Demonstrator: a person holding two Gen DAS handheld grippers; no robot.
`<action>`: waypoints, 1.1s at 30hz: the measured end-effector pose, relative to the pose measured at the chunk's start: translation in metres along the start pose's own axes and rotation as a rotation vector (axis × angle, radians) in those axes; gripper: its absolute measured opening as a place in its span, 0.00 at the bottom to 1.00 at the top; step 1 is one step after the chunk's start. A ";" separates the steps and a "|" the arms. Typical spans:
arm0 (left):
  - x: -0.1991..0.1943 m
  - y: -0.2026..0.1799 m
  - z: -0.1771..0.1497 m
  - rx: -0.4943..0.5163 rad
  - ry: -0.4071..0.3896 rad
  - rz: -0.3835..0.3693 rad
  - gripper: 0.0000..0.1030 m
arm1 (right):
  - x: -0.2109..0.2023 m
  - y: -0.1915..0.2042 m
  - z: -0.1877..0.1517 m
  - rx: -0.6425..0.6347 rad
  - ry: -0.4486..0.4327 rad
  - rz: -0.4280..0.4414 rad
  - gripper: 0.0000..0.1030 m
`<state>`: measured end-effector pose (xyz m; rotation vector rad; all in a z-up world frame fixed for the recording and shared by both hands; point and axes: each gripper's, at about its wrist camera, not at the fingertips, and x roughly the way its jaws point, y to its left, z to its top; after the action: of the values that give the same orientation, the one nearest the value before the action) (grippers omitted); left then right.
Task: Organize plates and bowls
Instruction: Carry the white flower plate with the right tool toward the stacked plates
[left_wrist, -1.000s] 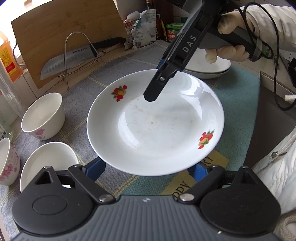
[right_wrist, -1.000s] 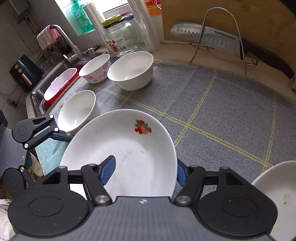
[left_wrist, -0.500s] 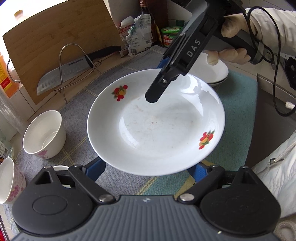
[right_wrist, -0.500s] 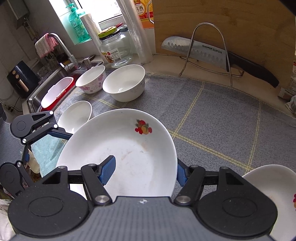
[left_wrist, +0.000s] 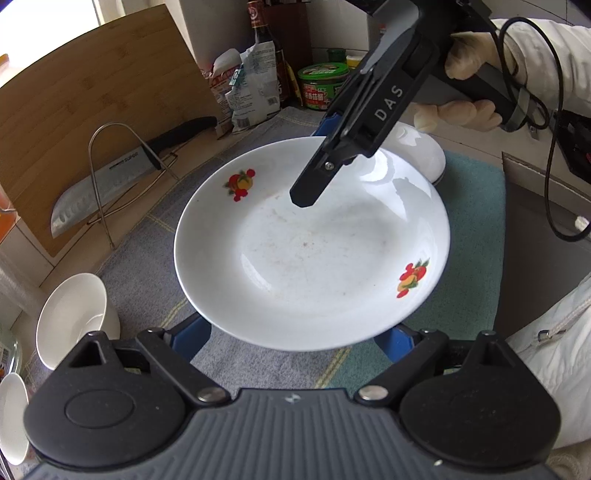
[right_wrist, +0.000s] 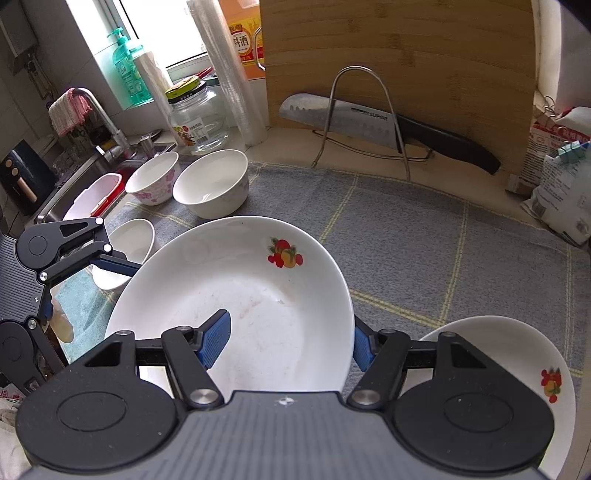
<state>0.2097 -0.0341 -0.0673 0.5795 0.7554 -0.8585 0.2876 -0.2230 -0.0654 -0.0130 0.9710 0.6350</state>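
1. Holding the round white ceramic plate with fruit decals (left_wrist: 314, 254) clear above the grey checked cloth (right_wrist: 424, 236) on the worktop, you have both grippers at its rim.
2. Your right gripper (right_wrist: 290, 339) pinches the plate's edge, one blue pad on the inner face, one behind.
3. Your left gripper (left_wrist: 295, 341) stands spread wide, its blue pads under the plate's near rim; whether they press on it, you cannot tell.
4. A second white fruit-decal plate (right_wrist: 524, 354) lies on the cloth just beside your right gripper.
5. Three white bowls (right_wrist: 210, 184) sit near the sink.
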 end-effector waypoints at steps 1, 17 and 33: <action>0.002 -0.001 0.003 0.007 -0.003 -0.005 0.92 | -0.003 -0.003 -0.002 0.006 -0.004 -0.006 0.70; 0.042 -0.028 0.063 0.125 -0.043 -0.098 0.92 | -0.056 -0.059 -0.032 0.119 -0.065 -0.127 0.70; 0.091 -0.047 0.103 0.188 -0.029 -0.142 0.92 | -0.078 -0.116 -0.058 0.206 -0.087 -0.173 0.71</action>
<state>0.2456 -0.1740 -0.0829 0.6843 0.6997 -1.0744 0.2711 -0.3736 -0.0691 0.1118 0.9358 0.3719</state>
